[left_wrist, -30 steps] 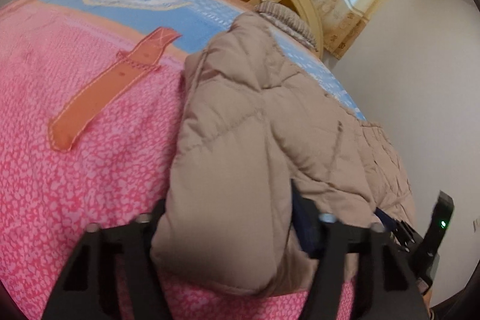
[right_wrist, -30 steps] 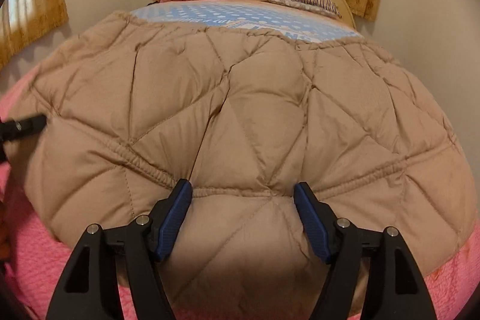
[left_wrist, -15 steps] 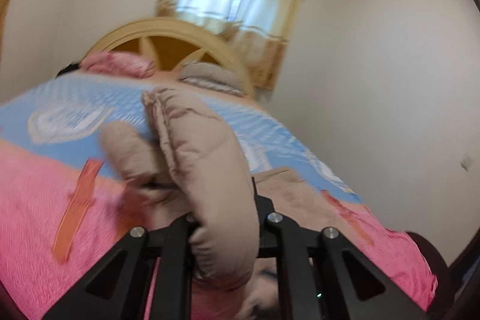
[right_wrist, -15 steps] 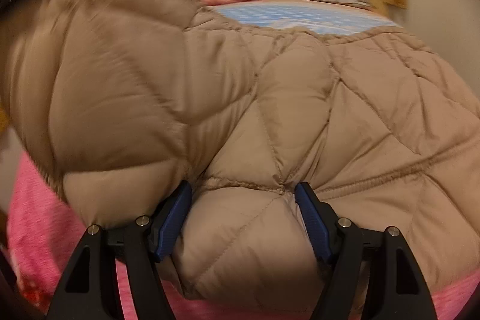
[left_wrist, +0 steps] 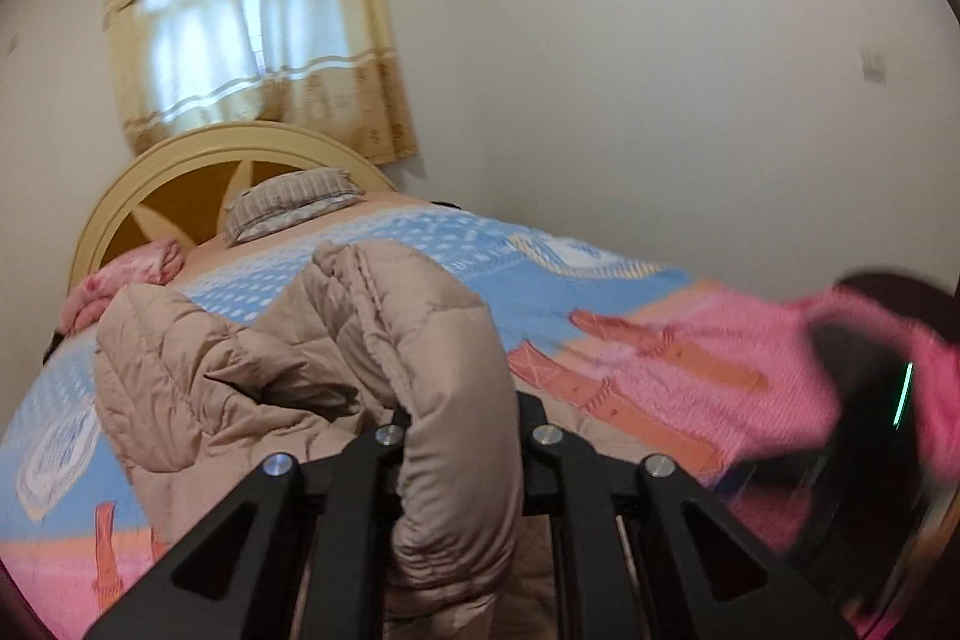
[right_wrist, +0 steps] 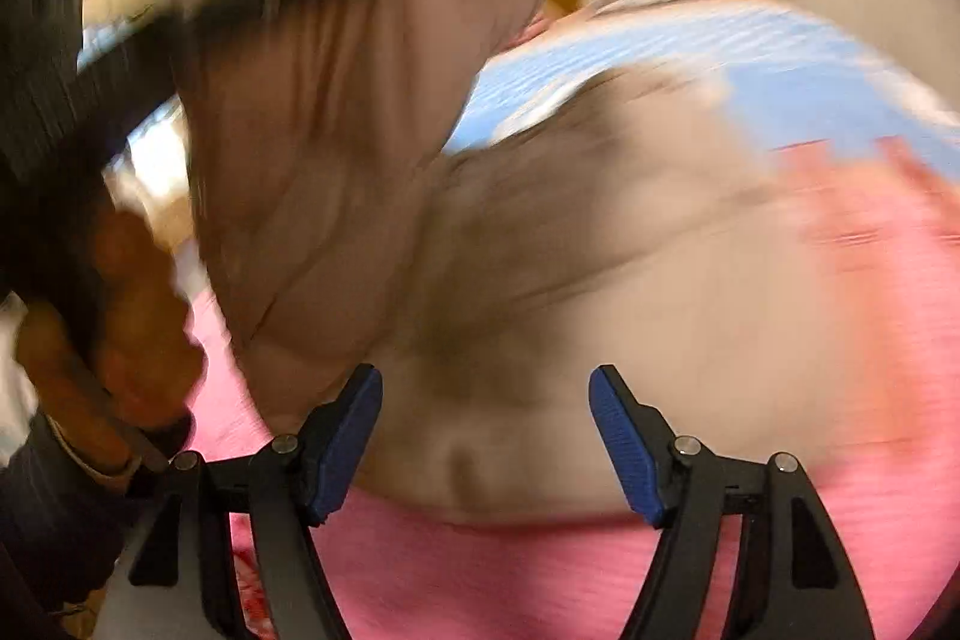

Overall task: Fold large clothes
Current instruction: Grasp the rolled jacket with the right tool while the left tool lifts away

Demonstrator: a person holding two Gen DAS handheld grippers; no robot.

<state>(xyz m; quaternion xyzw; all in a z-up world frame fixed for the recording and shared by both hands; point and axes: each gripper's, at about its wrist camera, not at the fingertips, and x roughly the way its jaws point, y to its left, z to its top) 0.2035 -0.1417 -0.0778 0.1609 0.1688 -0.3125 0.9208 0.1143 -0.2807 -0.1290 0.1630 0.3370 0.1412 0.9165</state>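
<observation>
A beige quilted jacket lies on the bed. My left gripper is shut on a thick folded edge of it, which stands up between the fingers, raised off the bedcover. In the heavily blurred right wrist view the lifted part of the jacket hangs at upper left, and the rest spreads in front of the fingers. My right gripper is open above the jacket's near edge, with nothing pinched between its blue pads. A person's hand shows at the left.
The bedcover is pink near me and blue farther off. A striped pillow and a folded pink cloth lie by the rounded headboard. A curtained window and white walls stand behind. A dark blurred object with a green light is at the right.
My left gripper has shut on the jacket's edge, lifted it and swung it over the bed while rolling. The right gripper has moved sideways and stayed open; its view is now blurred.
</observation>
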